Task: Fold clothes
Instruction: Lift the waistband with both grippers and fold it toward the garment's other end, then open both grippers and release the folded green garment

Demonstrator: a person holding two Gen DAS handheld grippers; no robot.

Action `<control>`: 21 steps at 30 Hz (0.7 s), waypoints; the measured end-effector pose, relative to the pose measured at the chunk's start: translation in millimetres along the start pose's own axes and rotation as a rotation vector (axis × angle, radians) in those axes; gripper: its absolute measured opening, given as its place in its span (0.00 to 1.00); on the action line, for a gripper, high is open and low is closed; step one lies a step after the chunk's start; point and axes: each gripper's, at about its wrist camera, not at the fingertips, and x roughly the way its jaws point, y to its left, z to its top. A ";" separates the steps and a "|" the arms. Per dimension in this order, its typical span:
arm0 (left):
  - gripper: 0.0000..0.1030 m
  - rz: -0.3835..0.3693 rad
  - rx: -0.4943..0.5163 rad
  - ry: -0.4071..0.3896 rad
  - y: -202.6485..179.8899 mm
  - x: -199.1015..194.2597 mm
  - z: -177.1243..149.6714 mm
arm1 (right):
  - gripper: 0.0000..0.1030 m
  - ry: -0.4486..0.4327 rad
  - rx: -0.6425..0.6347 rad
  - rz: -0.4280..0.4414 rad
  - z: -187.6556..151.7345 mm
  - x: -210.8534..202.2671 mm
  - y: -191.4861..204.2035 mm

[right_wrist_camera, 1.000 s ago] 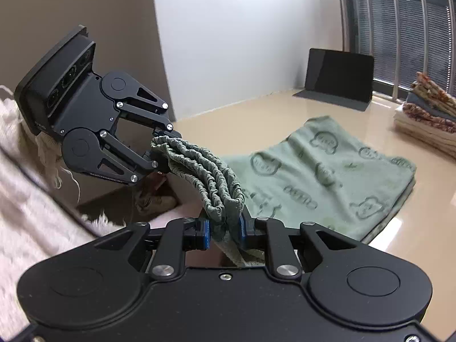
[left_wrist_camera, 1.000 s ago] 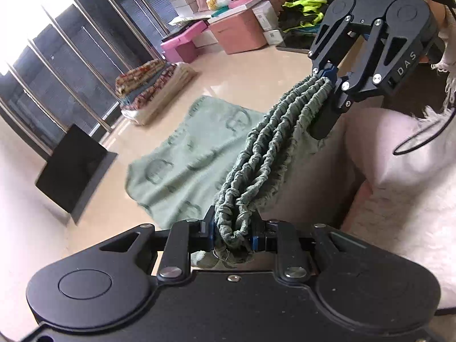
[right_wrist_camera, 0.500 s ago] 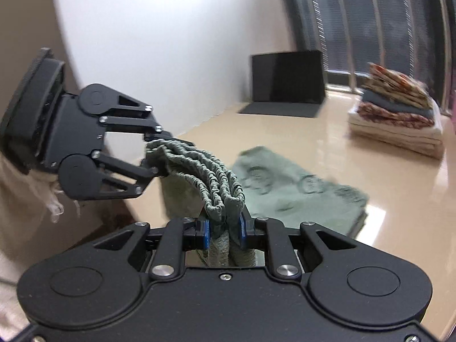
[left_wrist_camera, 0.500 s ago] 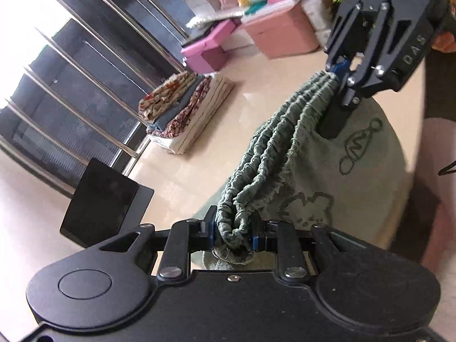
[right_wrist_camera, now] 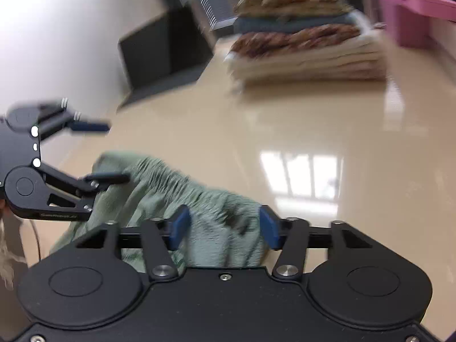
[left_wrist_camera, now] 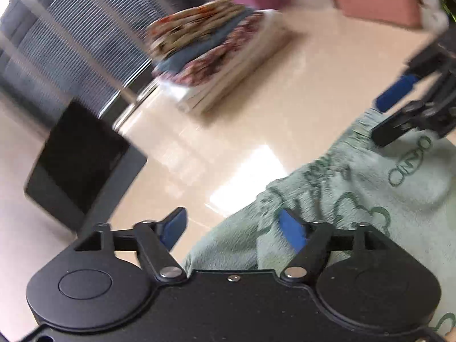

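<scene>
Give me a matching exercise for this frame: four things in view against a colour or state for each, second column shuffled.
Things:
1. left hand-held gripper
2. green garment
3. folded stack
4. box

States:
A. pink
B. patterned layers piled by the window
C. jaws apart, just been opening, pads off the cloth
D. gathered waistband lying slack on the table

Pairs: 1-C, 2-D, 3-B, 4-A
</scene>
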 end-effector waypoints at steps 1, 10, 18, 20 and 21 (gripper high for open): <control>0.75 -0.002 -0.019 -0.024 4.2 -5.0 -7.8 | 0.65 -0.039 0.010 -0.001 -4.6 -4.9 -2.1; 0.72 -0.113 -0.145 -0.223 -3.1 -68.5 -86.7 | 0.39 -0.178 -0.122 0.070 -56.0 -70.7 48.4; 0.43 -0.039 -0.079 -0.132 -50.2 -70.8 -123.9 | 0.28 -0.129 -0.210 -0.050 -108.1 -54.8 105.9; 0.42 0.008 -0.076 -0.146 -57.9 -70.5 -134.7 | 0.28 -0.116 -0.164 -0.104 -122.5 -43.5 109.2; 0.42 0.018 -0.083 -0.145 -59.5 -72.5 -137.0 | 0.28 -0.127 -0.152 -0.116 -128.5 -39.8 109.2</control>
